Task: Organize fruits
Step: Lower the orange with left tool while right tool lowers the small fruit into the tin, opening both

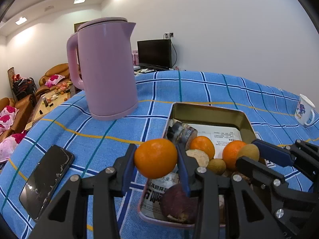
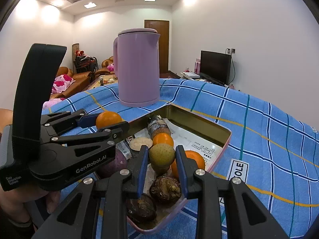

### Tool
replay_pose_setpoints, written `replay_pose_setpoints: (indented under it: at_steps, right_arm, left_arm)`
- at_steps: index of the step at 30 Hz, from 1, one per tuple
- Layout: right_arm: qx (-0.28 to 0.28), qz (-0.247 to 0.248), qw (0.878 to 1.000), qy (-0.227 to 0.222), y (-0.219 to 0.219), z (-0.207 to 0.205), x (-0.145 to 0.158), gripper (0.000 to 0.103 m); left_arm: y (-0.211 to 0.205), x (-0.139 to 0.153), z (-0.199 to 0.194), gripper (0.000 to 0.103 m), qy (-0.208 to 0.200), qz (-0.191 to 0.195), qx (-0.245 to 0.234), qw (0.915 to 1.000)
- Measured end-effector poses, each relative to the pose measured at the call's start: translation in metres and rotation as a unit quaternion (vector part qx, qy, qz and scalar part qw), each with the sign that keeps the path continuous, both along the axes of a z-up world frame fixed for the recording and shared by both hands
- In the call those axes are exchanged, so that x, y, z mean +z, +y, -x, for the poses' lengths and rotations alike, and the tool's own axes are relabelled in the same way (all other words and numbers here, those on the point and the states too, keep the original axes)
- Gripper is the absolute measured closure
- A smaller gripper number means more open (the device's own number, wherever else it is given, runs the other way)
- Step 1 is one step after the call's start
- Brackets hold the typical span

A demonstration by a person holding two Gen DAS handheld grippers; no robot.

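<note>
My left gripper (image 1: 156, 160) is shut on an orange mandarin (image 1: 155, 158), held just above the left rim of a metal tin tray (image 1: 207, 110); it shows in the right wrist view (image 2: 108, 119) too. My right gripper (image 2: 161, 157) is shut on a yellow-green round fruit (image 2: 161, 155) over the tray; it shows in the left wrist view (image 1: 248, 151) too. In the tray lie two more mandarins (image 1: 202, 146) (image 1: 232, 153), another yellow-green fruit (image 1: 216, 166), a purple sweet potato (image 1: 177, 204), dark water chestnuts (image 2: 165, 189) and a wrapped roll (image 1: 182, 133).
A pink electric kettle (image 1: 105, 69) stands on the blue checked tablecloth (image 1: 219, 87) behind the tray. A black phone (image 1: 46, 181) lies at the left. A white mug (image 1: 305, 112) stands at the far right. Sofas and a television are beyond the table.
</note>
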State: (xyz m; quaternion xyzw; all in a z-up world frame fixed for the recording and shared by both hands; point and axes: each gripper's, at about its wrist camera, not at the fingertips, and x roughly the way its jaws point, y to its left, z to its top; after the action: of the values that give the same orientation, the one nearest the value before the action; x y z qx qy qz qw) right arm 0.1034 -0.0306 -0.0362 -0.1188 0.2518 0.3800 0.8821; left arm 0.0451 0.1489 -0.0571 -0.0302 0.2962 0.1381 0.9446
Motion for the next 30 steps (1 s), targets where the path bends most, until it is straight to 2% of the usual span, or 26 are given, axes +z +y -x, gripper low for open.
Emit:
replay_pose_setpoints:
  at_steps: [6,9,17,20,23,28,30]
  right_arm:
    - [0.004,0.006,1.000,0.002,0.003,-0.001,-0.001,0.073]
    - [-0.002,0.007,1.000,0.010,0.002,-0.004,-0.003,0.073]
    - [0.004,0.006,1.000,0.018,0.003,-0.006,-0.003,0.073]
    - [0.002,0.006,1.000,0.017,0.004,-0.006,-0.003,0.073]
    - [0.002,0.005,1.000,0.016,0.004,-0.006,-0.003,0.073]
    - [0.004,0.001,1.000,0.019,0.003,-0.006,-0.003,0.072]
    - [0.005,-0.001,1.000,0.020,0.002,-0.006,-0.002,0.071]
  left_arm:
    - [-0.006,0.001,0.001,0.062,-0.001,-0.015,-0.007,0.9999]
    - [-0.012,-0.001,-0.004,0.062,0.013,-0.023,-0.019,0.9995]
    - [-0.012,-0.002,-0.006,0.060,0.012,-0.025,-0.015,0.9995]
    - [-0.013,-0.001,-0.004,0.058,0.006,-0.026,-0.014,0.9995]
    - [-0.012,0.000,-0.001,0.046,-0.003,-0.027,-0.008,0.9996]
    - [-0.010,0.002,0.002,0.042,-0.010,-0.025,-0.006,0.9996]
    - [-0.010,0.002,0.003,0.037,-0.012,-0.026,-0.001,0.9996]
